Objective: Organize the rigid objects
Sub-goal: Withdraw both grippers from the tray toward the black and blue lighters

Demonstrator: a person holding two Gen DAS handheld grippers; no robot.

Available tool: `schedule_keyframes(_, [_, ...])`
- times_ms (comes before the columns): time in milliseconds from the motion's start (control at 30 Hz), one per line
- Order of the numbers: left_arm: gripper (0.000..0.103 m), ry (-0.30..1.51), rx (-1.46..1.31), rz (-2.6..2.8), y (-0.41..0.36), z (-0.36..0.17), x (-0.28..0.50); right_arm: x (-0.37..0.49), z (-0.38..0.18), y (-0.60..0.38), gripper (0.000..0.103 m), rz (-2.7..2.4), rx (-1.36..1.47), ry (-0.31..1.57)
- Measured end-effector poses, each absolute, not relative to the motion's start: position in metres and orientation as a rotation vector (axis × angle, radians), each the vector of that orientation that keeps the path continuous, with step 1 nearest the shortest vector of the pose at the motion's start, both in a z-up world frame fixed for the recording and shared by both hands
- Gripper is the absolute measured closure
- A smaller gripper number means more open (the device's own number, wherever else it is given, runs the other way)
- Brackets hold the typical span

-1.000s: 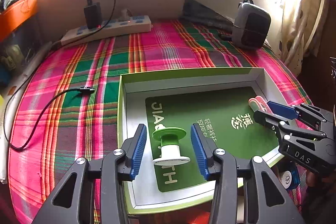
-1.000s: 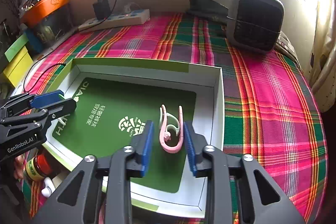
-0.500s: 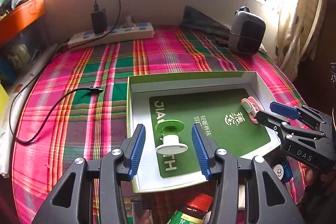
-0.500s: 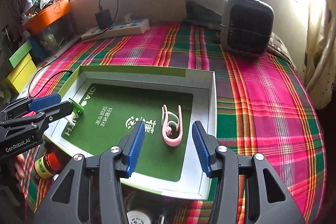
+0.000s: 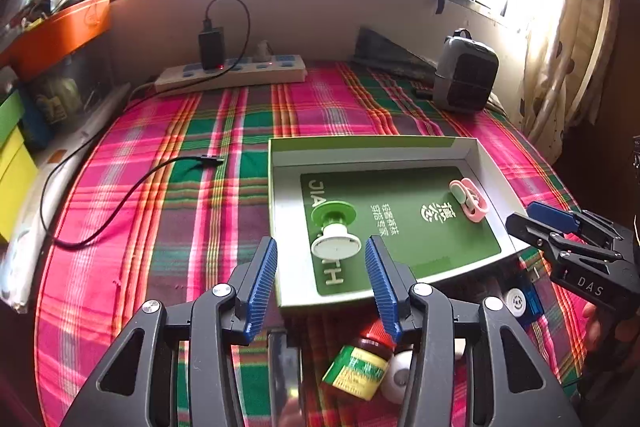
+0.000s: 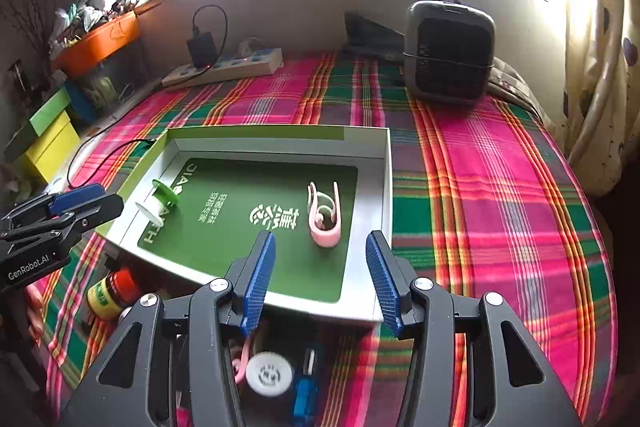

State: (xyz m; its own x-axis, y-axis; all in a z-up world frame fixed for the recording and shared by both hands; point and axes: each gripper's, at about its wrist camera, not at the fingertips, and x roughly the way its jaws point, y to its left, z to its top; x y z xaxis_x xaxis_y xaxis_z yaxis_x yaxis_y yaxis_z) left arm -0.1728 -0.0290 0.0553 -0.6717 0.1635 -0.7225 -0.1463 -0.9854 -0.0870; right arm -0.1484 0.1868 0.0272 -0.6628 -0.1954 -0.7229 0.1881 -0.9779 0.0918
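A shallow green-and-white box tray (image 5: 372, 149) (image 6: 276, 135) lies on the plaid cloth. In it lie a green-and-white spool (image 5: 334, 227) (image 6: 158, 201) and a pink clip (image 5: 470, 199) (image 6: 324, 215). My left gripper (image 5: 320, 279) is open and empty, raised just in front of the tray's near edge. My right gripper (image 6: 320, 275) is open and empty, above the tray's near right corner. Below the grippers on the cloth lie a red-capped jar (image 5: 360, 363) (image 6: 110, 293), a white round object (image 6: 268, 373) and a blue item (image 6: 304, 393).
A power strip (image 5: 232, 75) with a charger stands at the back. A grey heater (image 6: 448, 51) stands at the back right. A black cable (image 5: 120, 203) lies on the cloth at left. Orange and yellow boxes stand at the far left.
Both grippers have drawn back and up from the tray. The right jaws have opened wide off the pink clip. The spool and clip stay in the tray; the jar and small items came into view.
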Motion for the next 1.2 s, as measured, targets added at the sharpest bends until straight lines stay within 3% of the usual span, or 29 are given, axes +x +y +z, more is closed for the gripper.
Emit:
schedule_keyframes(467, [0.058, -0.173, -1.178, 2.763, -0.066, 0.050, -0.120, -0.096, 0.021, 0.208, 0.055, -2.691, 1.149, -0.066])
schedule_keyframes(1200, [0.057, -0.152, -1.310, 2.705, -0.067, 0.017, -0.089, -0.078, -0.003, 0.200, 0.055, -2.665, 1.247, 0.112])
